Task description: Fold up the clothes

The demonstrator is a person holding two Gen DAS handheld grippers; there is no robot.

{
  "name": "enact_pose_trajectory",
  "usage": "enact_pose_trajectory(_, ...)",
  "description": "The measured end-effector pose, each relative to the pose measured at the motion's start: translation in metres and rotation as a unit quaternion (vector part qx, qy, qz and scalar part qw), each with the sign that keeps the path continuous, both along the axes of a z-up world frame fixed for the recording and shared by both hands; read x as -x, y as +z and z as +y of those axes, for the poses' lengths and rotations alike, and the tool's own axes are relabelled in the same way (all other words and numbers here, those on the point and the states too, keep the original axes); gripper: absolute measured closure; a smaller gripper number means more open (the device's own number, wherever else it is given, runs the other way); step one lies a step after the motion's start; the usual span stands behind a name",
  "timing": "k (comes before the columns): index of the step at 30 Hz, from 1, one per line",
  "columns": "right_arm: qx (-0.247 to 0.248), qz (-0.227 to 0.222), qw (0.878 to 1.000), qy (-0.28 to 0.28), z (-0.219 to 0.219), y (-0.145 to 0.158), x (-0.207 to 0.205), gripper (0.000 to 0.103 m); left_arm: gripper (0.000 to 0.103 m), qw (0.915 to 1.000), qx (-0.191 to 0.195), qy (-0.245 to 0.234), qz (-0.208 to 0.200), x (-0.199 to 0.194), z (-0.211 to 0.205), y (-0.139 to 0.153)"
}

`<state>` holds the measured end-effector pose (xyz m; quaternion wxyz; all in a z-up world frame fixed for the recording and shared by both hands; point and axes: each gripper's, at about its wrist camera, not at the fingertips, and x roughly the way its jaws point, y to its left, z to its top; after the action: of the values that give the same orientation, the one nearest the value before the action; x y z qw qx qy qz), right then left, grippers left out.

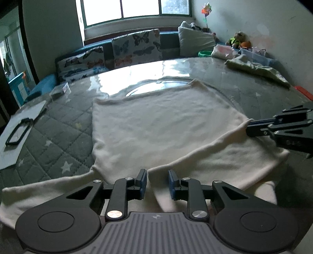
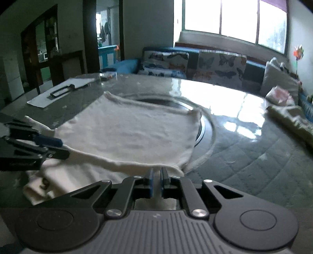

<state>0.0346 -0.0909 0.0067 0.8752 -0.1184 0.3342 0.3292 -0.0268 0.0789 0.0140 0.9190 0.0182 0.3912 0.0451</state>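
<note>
The cream-white soft knit garment (image 1: 156, 125) is lying spread on the grey quilted, star-printed tabletop under a glossy clear cover (image 1: 58, 140), its far hem reaching the round glass turntable (image 1: 156, 86) at the centre. Its near portion is lying doubled: a raised edge is running diagonally from my left gripper (image 1: 157, 182) to my right gripper (image 2: 156, 181), with a second layer of the same cloth showing beneath it.

I am holding the right gripper clenched on that edge; in its own view the blue pads (image 2: 150, 182) are pressing together on a tongue of cloth at the garment's right corner. My left gripper is standing with its pads apart, cloth lying between and beneath them; whether it is bearing any of it I cannot tell from these views.

I am judging the step in hand as a fold of the near part: either the edge is being carried over the body, or it is being laid down and let go on the left. The next move is calling for both ends of the edge to be kept level, so the crease is falling straight and the soft knit is not bunching.

Outward, a pale green crumpled cloth (image 1: 258, 68) is lying at the far right, a white flat sheet bearing a black rectangular frame (image 1: 18, 132) at the left, and butterfly-printed cushions (image 1: 137, 46) are leaning below the window (image 1: 137, 9).
</note>
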Motion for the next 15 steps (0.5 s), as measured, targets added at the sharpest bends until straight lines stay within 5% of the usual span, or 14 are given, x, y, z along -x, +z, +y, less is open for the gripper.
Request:
enact_pose_trajectory(3,0.003,-0.002,1.000,-0.003,0.002,-0.005,-0.002,0.097,0.062,0.9999,0.005,0.010,-0.003,0.002,0.005,0.001)
enact_pose_trajectory(8,0.002,-0.012,1.000,0.012,0.007,0.009,0.012,0.089,0.057,0.9972,0.012,0.072,-0.016,0.023,0.037,0.012)
enact_pose_trajectory(15,-0.014,-0.023,0.997,0.074,0.029,0.030,0.038,0.067,0.043,0.9780,-0.004,0.207,-0.025,0.063,0.105,0.022)
